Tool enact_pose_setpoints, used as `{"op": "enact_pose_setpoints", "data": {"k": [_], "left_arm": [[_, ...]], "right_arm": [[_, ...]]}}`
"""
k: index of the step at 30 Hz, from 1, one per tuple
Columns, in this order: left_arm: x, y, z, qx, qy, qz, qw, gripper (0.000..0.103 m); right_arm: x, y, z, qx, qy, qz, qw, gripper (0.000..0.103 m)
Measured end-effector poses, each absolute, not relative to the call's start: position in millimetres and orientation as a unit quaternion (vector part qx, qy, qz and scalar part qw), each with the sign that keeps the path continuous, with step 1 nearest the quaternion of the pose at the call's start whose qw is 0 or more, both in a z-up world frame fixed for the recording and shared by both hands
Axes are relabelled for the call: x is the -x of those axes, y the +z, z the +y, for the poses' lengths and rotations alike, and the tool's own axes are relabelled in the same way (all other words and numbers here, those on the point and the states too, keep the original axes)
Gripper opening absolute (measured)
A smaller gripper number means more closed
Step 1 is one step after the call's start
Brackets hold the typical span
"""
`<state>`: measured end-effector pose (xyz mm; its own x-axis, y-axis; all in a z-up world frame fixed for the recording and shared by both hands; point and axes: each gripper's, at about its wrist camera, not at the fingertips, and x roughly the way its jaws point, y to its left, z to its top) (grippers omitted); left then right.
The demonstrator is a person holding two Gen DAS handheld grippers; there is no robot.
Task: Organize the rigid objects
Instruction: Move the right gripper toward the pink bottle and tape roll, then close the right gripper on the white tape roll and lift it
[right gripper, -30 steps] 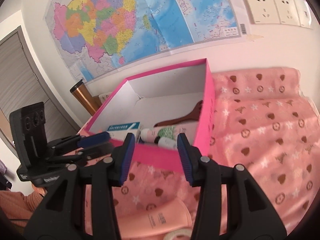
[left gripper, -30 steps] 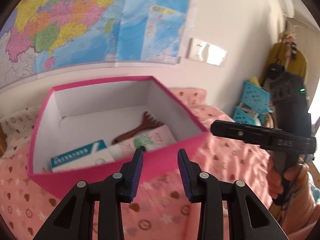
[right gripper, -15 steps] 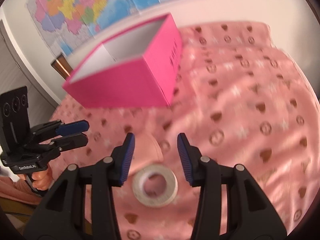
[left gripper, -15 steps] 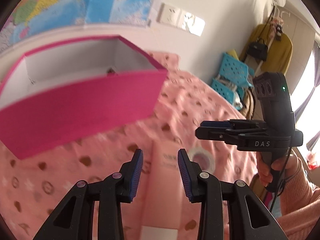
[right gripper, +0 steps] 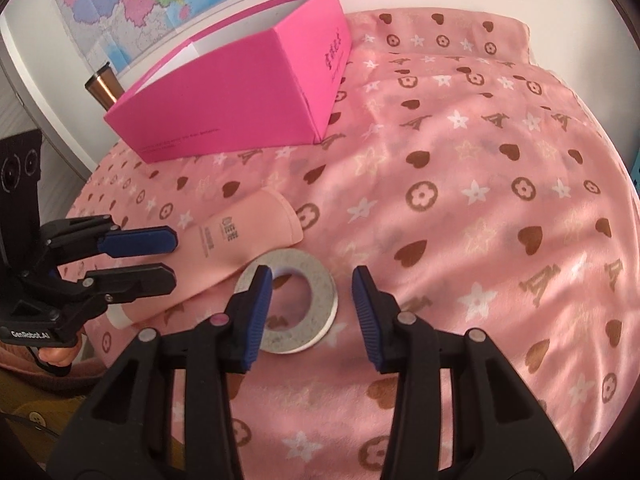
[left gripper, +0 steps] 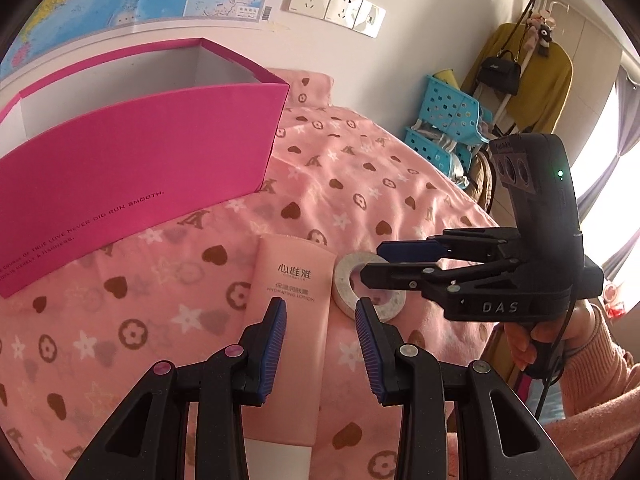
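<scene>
Two grippers over tube, tape

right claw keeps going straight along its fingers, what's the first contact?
Most likely the tape roll: it lies flat on the pink cloth just ahead of the right claw, partly between its open fingers. The lotion tube lies to the left, off that line. Depth is uncertain.

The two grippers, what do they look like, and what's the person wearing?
Both the left gripper and the right gripper are black plastic with ribbed blue pads and silver pivot screws. The right one's body reads DAS, has a green light and a black cable; the left's reads GenRobot.AI. A pink knit sleeve shows.
</scene>
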<state>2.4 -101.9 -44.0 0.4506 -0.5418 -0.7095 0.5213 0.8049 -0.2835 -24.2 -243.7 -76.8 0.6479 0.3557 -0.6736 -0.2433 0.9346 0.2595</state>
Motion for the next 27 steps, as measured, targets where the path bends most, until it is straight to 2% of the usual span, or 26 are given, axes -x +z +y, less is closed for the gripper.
{"op": "enact_pose_setpoints", "data": {"k": [4,12,15,27], "left_arm": [[-1,-44,-102,0.013,-0.312,0.421,0.852,0.036],[0,-43,-100,0.014,-0.311,0.423,0.851,0.036],[0,-43,-100,0.014,-0.311,0.422,0.851,0.036],[0,-37,-110,0.015,-0.334,0.423,0.842,0.036]], "right_arm": [[25,-77,-236,-0.049,0.157,0.385,0.908,0.042],[26,-80,-238,-0.030,0.134,0.380,0.915,0.021],[26,-80,-239,-0.028,0.134,0.379,0.915,0.018],[38,-62,-248,-0.064,0.131,0.353,0.924,0.017]]}}
